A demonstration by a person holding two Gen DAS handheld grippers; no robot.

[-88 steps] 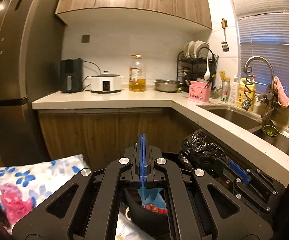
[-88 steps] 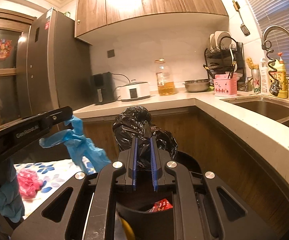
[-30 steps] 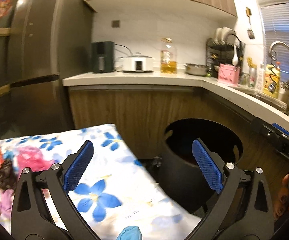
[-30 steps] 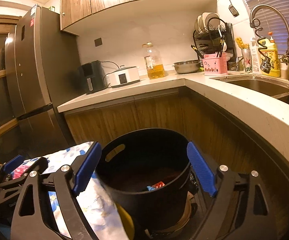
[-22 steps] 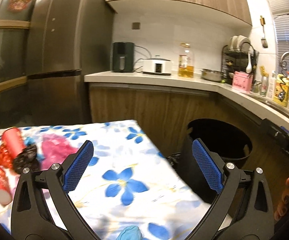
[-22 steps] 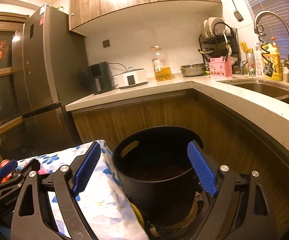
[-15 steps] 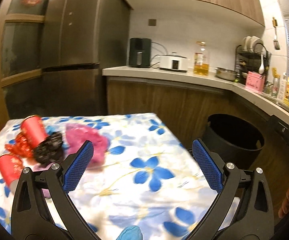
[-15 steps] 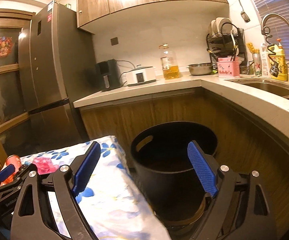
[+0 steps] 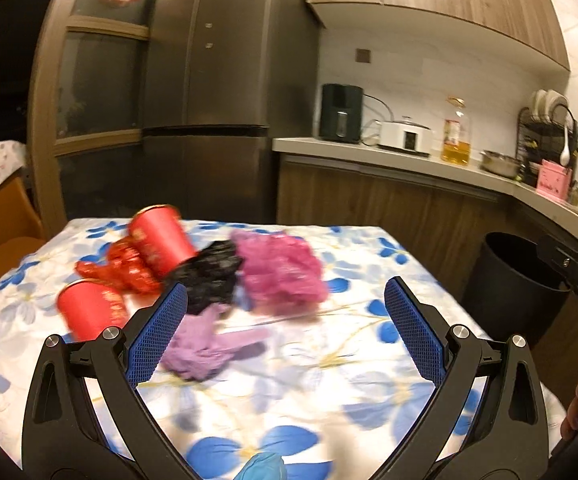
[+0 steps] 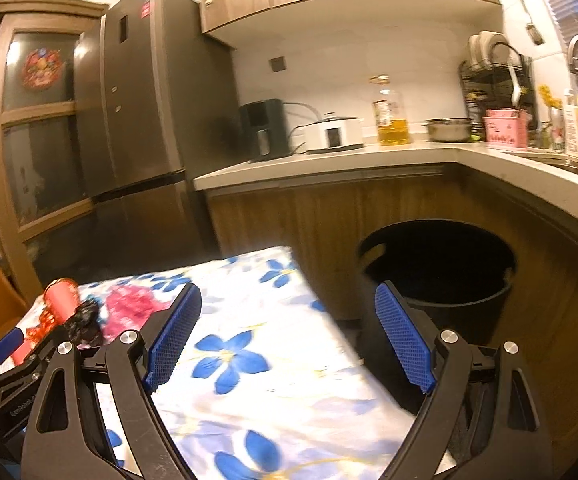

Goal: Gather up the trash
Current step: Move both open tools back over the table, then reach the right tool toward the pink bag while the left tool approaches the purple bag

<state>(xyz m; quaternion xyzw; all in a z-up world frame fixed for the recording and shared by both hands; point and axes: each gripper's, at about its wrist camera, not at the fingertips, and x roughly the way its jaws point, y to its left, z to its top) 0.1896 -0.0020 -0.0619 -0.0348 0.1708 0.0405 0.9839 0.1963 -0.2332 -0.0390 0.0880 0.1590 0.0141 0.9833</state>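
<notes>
Over the floral table [image 9: 289, 380], left tongs [image 9: 285, 320] and right tongs [image 10: 289, 332] tipped slightly down, both released, empty.

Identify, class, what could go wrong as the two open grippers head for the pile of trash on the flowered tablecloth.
1. The red cups lie on their sides; a nudge from the left gripper could roll them off the table.
2. The purple glove, black bag and pink bag overlap, so a grab may drag neighbours.
3. Pinching the tablecloth could pull everything.
</notes>
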